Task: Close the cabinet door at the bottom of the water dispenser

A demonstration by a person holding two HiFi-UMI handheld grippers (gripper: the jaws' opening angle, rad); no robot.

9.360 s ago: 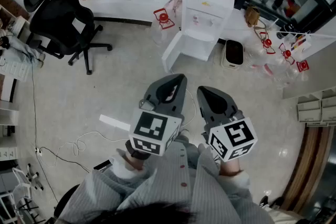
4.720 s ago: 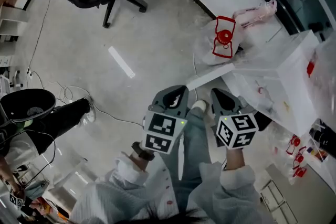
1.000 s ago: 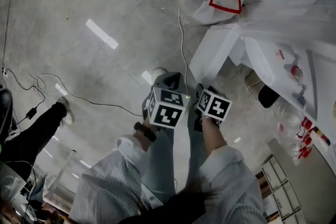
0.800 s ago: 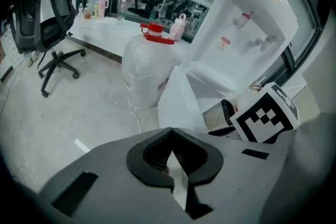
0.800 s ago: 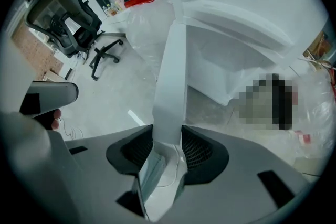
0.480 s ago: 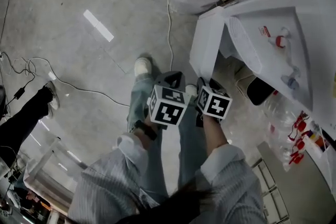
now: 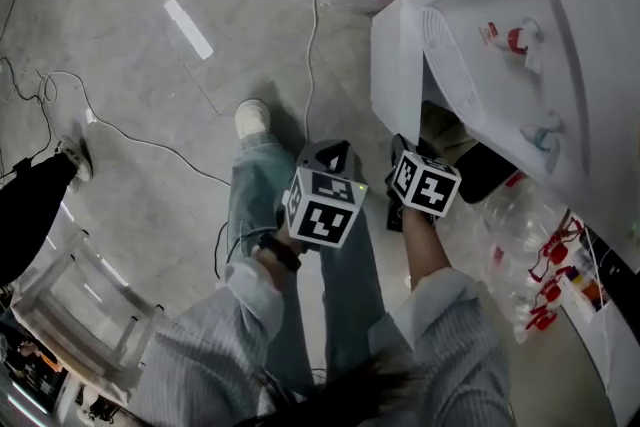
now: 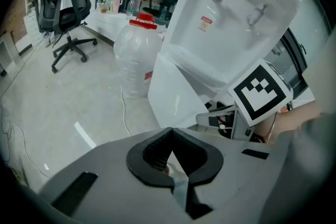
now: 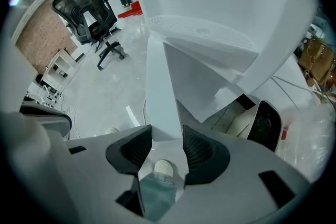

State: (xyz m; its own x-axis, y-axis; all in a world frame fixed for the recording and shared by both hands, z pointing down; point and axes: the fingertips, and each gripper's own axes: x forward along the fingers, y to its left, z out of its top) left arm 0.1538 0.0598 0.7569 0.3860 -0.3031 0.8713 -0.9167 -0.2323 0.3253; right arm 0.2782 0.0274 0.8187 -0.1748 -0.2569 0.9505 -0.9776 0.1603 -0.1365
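The white water dispenser fills the upper right of the head view. Its bottom cabinet door stands swung open toward the floor side. In the right gripper view the door's thin edge runs straight down between the jaws. My right gripper is closed on that edge, with both pads against its faces. In the head view the right gripper sits at the door's near end. My left gripper hangs beside it to the left, shut and empty, with the door just ahead of it.
A large water bottle with a red cap stands left of the dispenser. A white cord trails across the floor. A dark-lidded bin sits beside the dispenser's base. An office chair stands further off. The person's shoe is below the grippers.
Both grippers have moved closer to the dispenser, and the person has stepped nearer. The right gripper now has the door's edge between its jaws.
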